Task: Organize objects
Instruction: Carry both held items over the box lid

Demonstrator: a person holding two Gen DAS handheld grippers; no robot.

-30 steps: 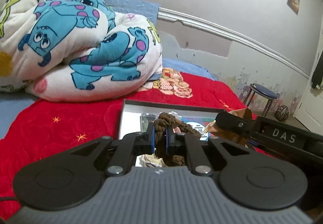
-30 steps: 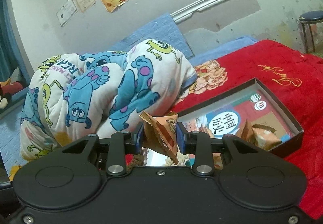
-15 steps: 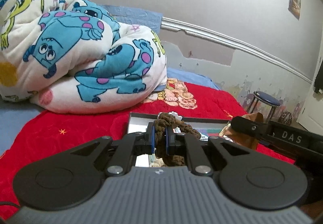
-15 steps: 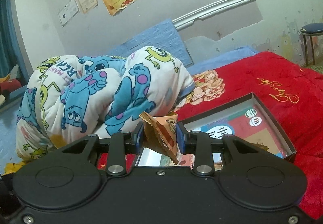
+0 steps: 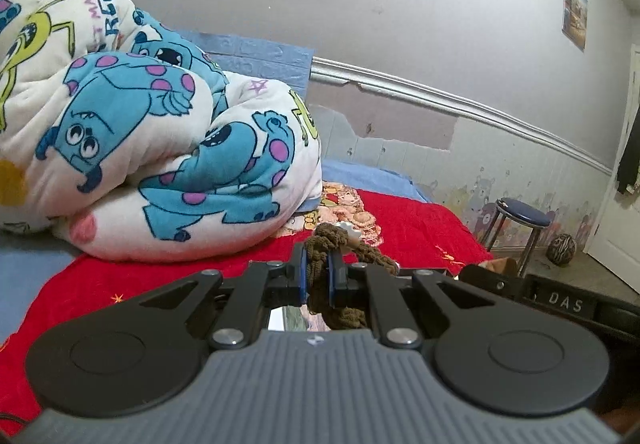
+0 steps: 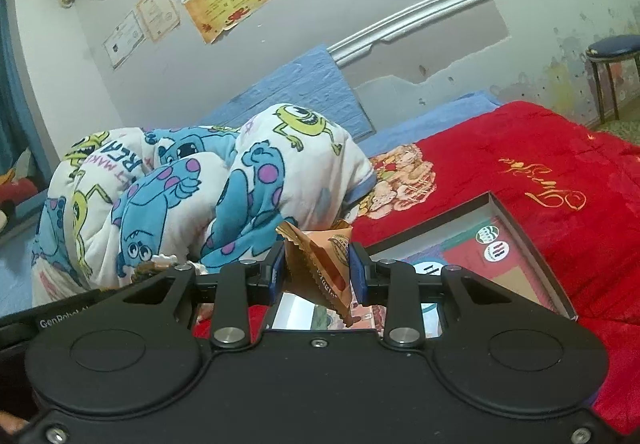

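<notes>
My left gripper (image 5: 317, 276) is shut on a brown knitted scrunchie (image 5: 340, 276) and holds it above the red bed cover. My right gripper (image 6: 318, 276) is shut on an orange-brown snack packet (image 6: 320, 264) and holds it above the near end of an open dark shallow box (image 6: 532, 244) with a printed lining. In the left wrist view the box is almost hidden behind the gripper; the right gripper's body (image 5: 560, 300) shows at the right. The left gripper's body (image 6: 80, 308) shows at the left of the right wrist view.
A rolled monster-print blanket (image 5: 160, 148) lies at the back left on the bed, also in the right wrist view (image 6: 192, 196). The red cover (image 6: 540, 164) spreads right. A blue stool (image 5: 520, 220) and a ball (image 5: 562, 249) stand on the floor by the wall.
Both grippers have risen and tilted up with their objects still held. The box has sunk lower in both views and is now mostly hidden in the left wrist view.
</notes>
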